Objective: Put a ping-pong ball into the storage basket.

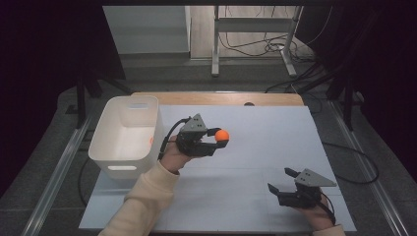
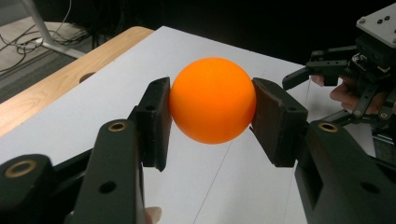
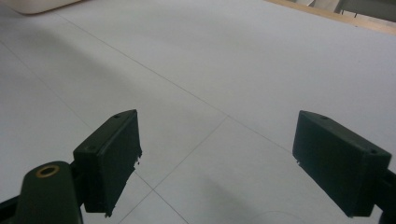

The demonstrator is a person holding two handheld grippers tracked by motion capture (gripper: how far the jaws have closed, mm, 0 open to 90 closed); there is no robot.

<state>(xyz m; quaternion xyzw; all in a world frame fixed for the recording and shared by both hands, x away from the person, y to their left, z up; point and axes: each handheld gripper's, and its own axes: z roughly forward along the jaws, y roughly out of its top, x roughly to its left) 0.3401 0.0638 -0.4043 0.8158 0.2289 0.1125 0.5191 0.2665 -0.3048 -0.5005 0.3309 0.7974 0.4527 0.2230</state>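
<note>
The left gripper [image 1: 219,140] is closed on the orange ball [image 1: 222,135]: in the left gripper view both pads press on the ball [image 2: 212,100] from its two sides, at 9 and at 3 o'clock. The ball is round, so it has no long axis and points in no direction. It is held in the air above the white table [image 1: 265,128], near the middle of the table in the high view. The gripper itself lies almost level and points toward 3 o'clock in that view.

At 9 o'clock from this gripper stands a white bin [image 1: 125,140], just beside the hand. A small orange spot shows at its inner wall, too small to tell what it is.

The right gripper [image 1: 280,179] is open and holds nothing; its two pads stand well apart over the bare table [image 3: 210,70]. In the high view it is at 5 o'clock from the ball, well apart from it, near the front edge of the table.
</note>
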